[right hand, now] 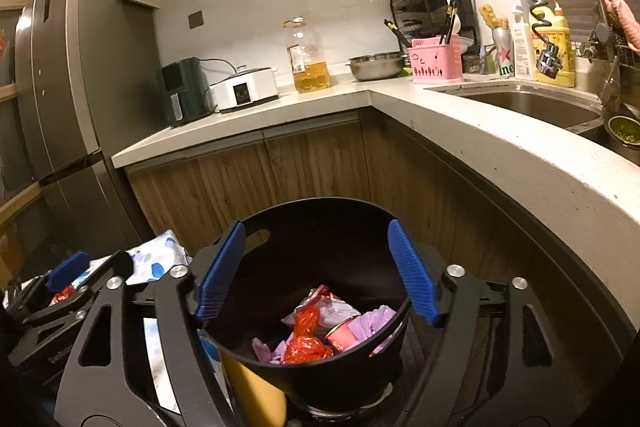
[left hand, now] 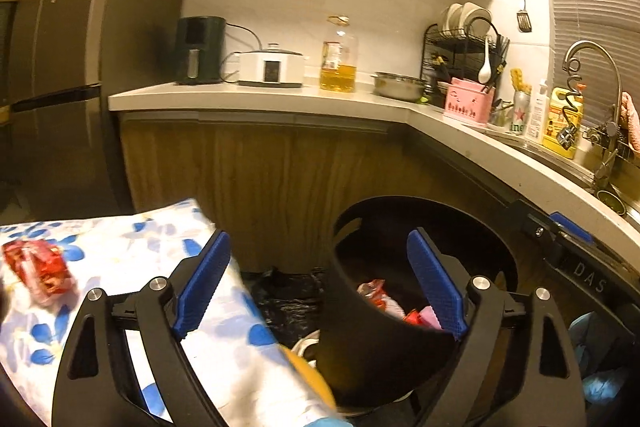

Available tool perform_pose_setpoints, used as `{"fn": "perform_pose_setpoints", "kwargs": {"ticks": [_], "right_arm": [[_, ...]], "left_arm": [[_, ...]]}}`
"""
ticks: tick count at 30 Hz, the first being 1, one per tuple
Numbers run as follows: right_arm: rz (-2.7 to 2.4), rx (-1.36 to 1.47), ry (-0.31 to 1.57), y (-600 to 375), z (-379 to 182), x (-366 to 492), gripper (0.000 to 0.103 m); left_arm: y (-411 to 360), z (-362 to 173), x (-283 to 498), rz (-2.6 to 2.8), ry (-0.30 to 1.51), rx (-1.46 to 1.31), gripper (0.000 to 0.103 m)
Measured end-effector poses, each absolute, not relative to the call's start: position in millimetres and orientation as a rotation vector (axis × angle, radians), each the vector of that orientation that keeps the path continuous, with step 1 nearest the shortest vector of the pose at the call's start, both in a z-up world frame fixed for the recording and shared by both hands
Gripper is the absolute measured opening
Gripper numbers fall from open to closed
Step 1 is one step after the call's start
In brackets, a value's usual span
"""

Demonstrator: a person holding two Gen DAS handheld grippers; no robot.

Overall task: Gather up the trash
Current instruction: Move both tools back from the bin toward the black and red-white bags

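- Roughly midway, as a judgement: several scraps already binned, at least one piece still outside.
- Far left at nine o'clock in the left wrist view: red wrapper (left hand: pixel 38 271) lying loose on the blue-flowered cloth (left hand: pixel 120 267), not yet collected.
- Left claw (left hand: pixel 320 283) spread wide, nothing between the blue pads (left hand: pixel 204 283); one pad over the cloth's edge, the other over the bin's mouth.
- Centre at six o'clock, between cloth and bin: crumpled black plastic bag (left hand: pixel 288 291), contents impossible to tell.
- Black bin (right hand: pixel 320 371) low at six o'clock in the right wrist view, open-topped, below the bench (right hand: pixel 400 99) edge.
- Inside the bin: crinkled red wrapper (right hand: pixel 306 339), pale printed packet (right hand: pixel 332 307), small pink cup (right hand: pixel 342 339), lilac tissue-like scraps (right hand: pixel 376 323); well under half full, by the look.
- Right claw (right hand: pixel 316 271) also spread, empty, straddling the bin's rim without pinching it.
- Yellow object (right hand: pixel 252 391) at seven o'clock beside the bin's base, identity unclear.
- Remaining, judged: the red wrapper on the cloth, possibly more out of view.
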State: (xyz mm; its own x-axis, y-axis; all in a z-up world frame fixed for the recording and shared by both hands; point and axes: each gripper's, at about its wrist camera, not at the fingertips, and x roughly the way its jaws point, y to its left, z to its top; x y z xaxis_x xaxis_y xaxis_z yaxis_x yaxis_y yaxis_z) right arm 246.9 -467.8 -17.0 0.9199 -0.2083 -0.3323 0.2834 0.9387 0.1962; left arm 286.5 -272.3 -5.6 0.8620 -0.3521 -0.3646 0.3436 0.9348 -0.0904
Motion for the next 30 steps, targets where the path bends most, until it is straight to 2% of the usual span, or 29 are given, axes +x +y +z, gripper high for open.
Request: {"fn": "perform_pose_setpoints", "kwargs": {"ticks": [5, 30], "right_arm": [[-0.245, 0.251, 0.312, -449, -17, 234, 0.086], [-0.072, 0.194, 0.326, -311, -23, 222, 0.087]], "left_arm": [[-242, -5, 272, -0.300, 0.373, -0.034, 0.097], [-96, -9, 221, -0.022, 0.377, -0.080, 0.097]]}}
